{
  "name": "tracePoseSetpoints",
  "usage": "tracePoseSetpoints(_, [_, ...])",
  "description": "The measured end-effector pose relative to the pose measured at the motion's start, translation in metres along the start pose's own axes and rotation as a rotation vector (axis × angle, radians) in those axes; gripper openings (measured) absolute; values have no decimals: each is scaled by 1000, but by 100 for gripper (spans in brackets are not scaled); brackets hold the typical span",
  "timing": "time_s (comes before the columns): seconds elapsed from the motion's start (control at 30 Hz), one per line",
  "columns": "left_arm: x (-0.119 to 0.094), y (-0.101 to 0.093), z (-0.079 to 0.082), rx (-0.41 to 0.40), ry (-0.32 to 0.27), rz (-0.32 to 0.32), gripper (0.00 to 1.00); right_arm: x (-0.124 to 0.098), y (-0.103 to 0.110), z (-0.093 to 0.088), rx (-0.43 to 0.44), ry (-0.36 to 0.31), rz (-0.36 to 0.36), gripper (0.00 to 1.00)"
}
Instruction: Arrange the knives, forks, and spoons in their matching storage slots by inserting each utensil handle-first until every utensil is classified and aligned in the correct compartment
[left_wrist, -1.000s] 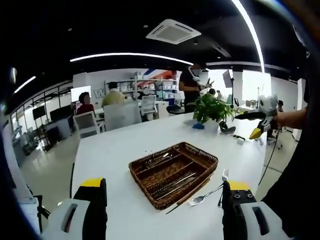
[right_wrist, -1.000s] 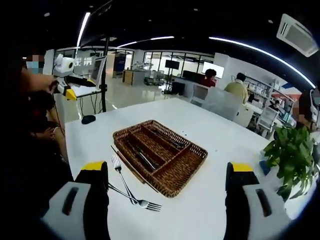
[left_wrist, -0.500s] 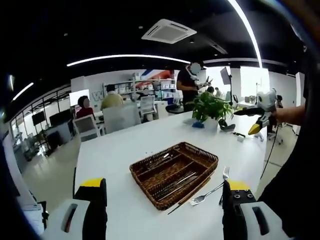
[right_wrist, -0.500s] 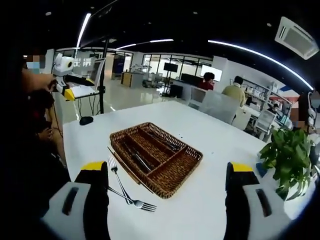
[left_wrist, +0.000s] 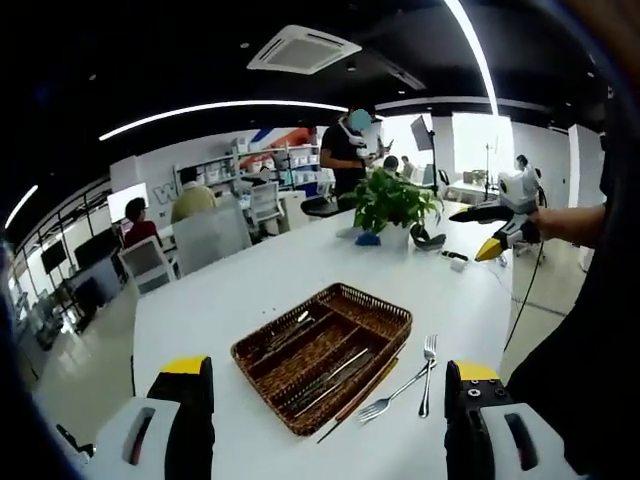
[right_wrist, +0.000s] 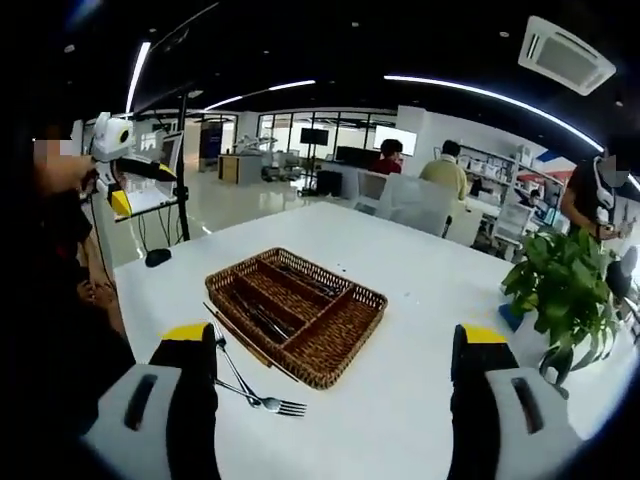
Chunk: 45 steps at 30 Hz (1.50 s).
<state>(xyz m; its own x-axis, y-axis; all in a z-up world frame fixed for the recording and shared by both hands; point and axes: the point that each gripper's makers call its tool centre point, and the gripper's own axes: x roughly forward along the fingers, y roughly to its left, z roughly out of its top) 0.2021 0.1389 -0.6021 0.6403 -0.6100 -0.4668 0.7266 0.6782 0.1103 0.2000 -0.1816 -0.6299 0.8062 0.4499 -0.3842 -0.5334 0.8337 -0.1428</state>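
**benchrat:** Both cameras have swung a bit since a second ago, so the wicker tray (left_wrist: 322, 355) now sits lower and further left in the left gripper view, and the plant (left_wrist: 388, 200) has slid left too. Pretty sure that's the hands moving; the tray, forks and table (left_wrist: 230, 300) look put.

**tinkerer_9:** Agreed. So what step are we on?

**benchrat:** Looks like the approach, nothing picked yet. Left gripper (left_wrist: 325, 395) has its jaws spread wide with nothing between them, same for the right gripper (right_wrist: 335, 365). Both are held up above the table, well short of the cutlery.

**tinkerer_9:** Where's the loose stuff?

**benchrat:** Two forks (right_wrist: 245, 385) lie crossed on the table just beside the tray's near edge, and a thin dark stick (left_wrist: 355, 405), maybe a chopstick, can't tell, lies along that edge. Some utensils are already lying in the tray's slots (right_wrist: 255, 310).

**tinkerer_9:** Next move?

**benchrat:** My guess: drop one gripper down to a fork and pinch it so the handle can go in first. They overlap, so take the top one cleanly or the other gets dragged.
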Motion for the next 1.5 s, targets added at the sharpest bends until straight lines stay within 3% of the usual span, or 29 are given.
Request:
tracePoseSetpoints(0.33, [12,-4,-4,12,93,-32,100,-8,4,-11,26,40,40,99])
tracePoseSetpoints(0.8, [39,-34,21,65,75,-96,100,-6,-3,-11,18,39,44,99])
tracePoseSetpoints(1.17, [60,-53,19,87,93,-130,100,-9,-3,-18,43,27,34,99])
tracePoseSetpoints(1.5, [83,-78,1,84,125,-193,100,-12,1,-29,54,44,20,99])
